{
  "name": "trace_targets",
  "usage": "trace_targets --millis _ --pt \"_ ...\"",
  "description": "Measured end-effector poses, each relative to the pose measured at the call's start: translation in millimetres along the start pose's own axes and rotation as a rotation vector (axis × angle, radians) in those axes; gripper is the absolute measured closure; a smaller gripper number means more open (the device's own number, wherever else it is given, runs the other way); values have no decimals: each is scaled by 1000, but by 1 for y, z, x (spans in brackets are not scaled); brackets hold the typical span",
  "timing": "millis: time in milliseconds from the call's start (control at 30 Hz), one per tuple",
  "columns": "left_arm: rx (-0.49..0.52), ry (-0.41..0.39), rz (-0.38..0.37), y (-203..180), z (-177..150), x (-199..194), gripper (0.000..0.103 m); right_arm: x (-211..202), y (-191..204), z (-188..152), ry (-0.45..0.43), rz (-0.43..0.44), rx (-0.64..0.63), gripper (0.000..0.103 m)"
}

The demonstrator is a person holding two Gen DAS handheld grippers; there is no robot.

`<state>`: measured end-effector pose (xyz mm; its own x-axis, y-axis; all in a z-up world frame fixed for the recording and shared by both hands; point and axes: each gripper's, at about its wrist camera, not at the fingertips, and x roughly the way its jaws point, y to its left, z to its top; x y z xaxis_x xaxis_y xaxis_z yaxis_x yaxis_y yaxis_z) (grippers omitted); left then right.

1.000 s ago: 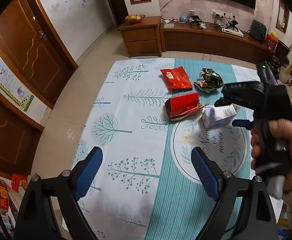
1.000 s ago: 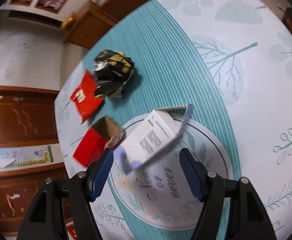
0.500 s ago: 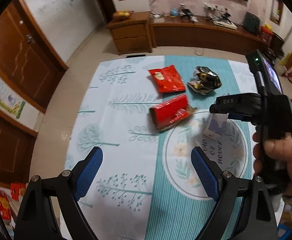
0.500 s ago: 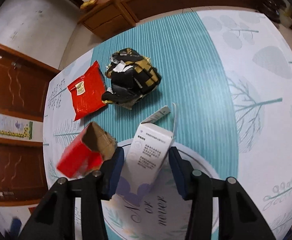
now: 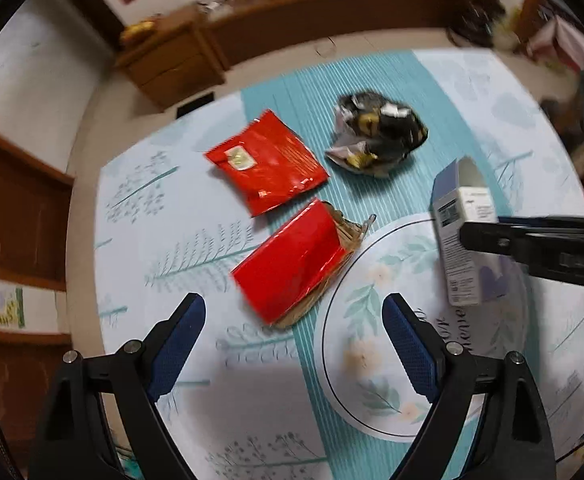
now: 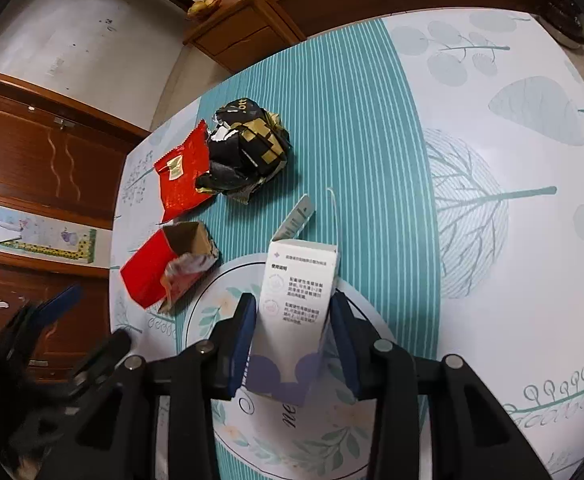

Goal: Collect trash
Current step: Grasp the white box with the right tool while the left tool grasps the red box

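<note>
My right gripper [image 6: 294,320] is shut on a white and purple carton [image 6: 298,300] with its top flap open, held above the tablecloth; the carton also shows in the left wrist view [image 5: 466,236]. My left gripper [image 5: 292,336] is open and empty, just in front of a torn red box [image 5: 296,264], [image 6: 163,266]. Farther back lie a flat red packet [image 5: 263,162], [image 6: 181,176] and a crumpled black and gold wrapper [image 5: 376,134], [image 6: 247,152].
The table carries a white and teal leaf-print cloth [image 6: 492,160] with a round printed motif [image 5: 372,360]. Beyond its far edge stand a wooden cabinet [image 5: 171,64] and a long low sideboard. Wooden doors [image 6: 31,152] line the left wall.
My right gripper has closed on the carton and lifted it off the table. My left gripper has moved forward toward the torn red box and stays open.
</note>
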<state>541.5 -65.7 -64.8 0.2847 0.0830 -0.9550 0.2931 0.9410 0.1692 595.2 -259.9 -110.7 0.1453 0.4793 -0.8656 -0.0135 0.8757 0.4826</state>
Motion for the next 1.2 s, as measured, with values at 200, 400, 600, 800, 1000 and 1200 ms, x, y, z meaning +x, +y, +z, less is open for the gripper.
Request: trace_targets --millis 200,400,600,800,1000,1200 --pt "103 36 18 -14 20 28 14 -2 -4 -1 0 38 -5 65" --pt "145 79 54 -22 31 53 14 -1 -2 1 -8 49 -30 65" --pt "79 114 35 -14 34 71 40 -4 -5 -1 -18 56 -47 65" --pt "-54 110 -33 3 23 63 55 -7 -5 -7 -16 49 -47 65" --pt "-183 85 -127 13 -14 36 58 -9 -1 -28 -6 46 -42 66" --pt "-278 32 -216 22 -70 -3 59 -20 8 -66 -16 43 -25 66"
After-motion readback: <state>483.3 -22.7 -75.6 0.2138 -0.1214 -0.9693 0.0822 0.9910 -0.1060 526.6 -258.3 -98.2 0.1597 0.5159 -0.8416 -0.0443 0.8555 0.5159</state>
